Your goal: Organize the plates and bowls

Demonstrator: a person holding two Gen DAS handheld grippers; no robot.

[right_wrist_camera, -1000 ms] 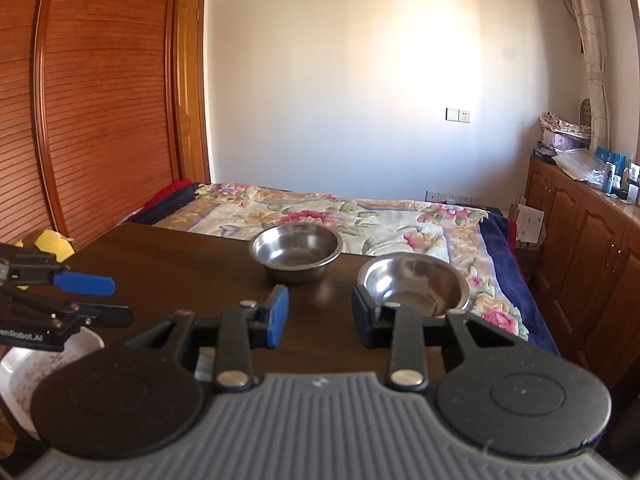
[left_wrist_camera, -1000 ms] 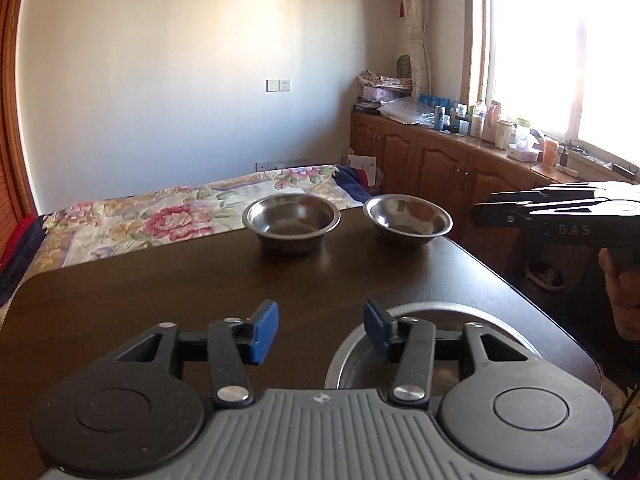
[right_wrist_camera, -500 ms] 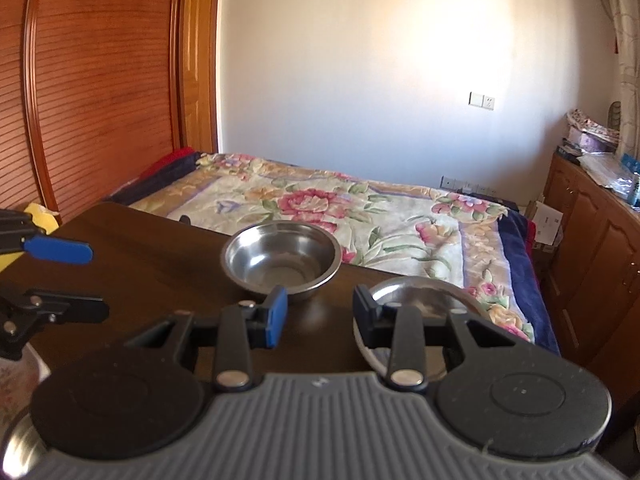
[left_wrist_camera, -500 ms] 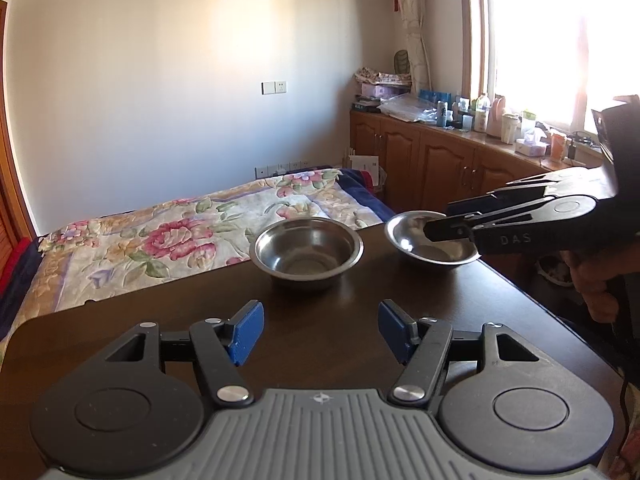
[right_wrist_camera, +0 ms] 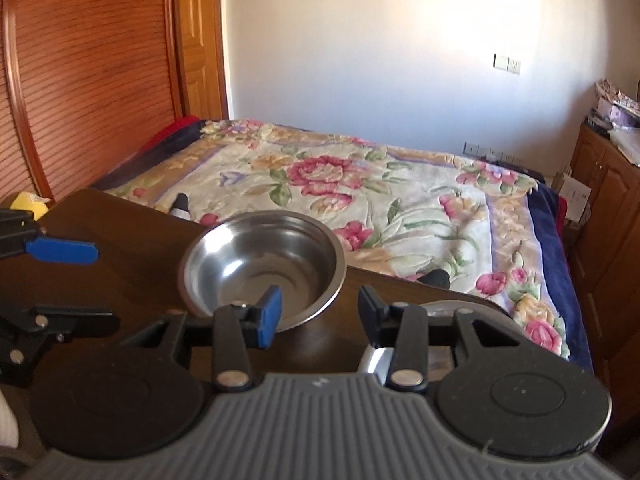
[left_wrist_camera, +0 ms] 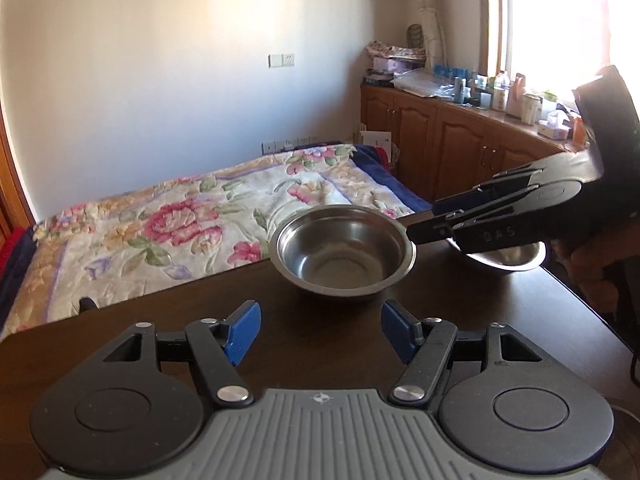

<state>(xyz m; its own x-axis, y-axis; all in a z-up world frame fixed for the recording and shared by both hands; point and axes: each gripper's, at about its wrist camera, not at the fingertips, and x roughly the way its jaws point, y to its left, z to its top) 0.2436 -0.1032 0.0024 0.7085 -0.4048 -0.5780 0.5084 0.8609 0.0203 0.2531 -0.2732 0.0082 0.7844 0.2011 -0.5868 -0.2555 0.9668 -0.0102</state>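
Left gripper point(left_wrist_camera: 320, 334) jaws wide; right gripper point(right_wrist_camera: 319, 314) jaws wide.

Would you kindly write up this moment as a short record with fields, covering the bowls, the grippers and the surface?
surface: dark wooden table, beside a bed with a floral cover
left bowl: steel bowl, upright, empty, on the table
right bowl: second steel bowl, mostly hidden behind the right gripper
left gripper: left gripper, open, holding nothing, short of the steel bowl
right gripper: right gripper, open, above the second steel bowl; contact cannot be told
stacking: bowls apart, not yet nested
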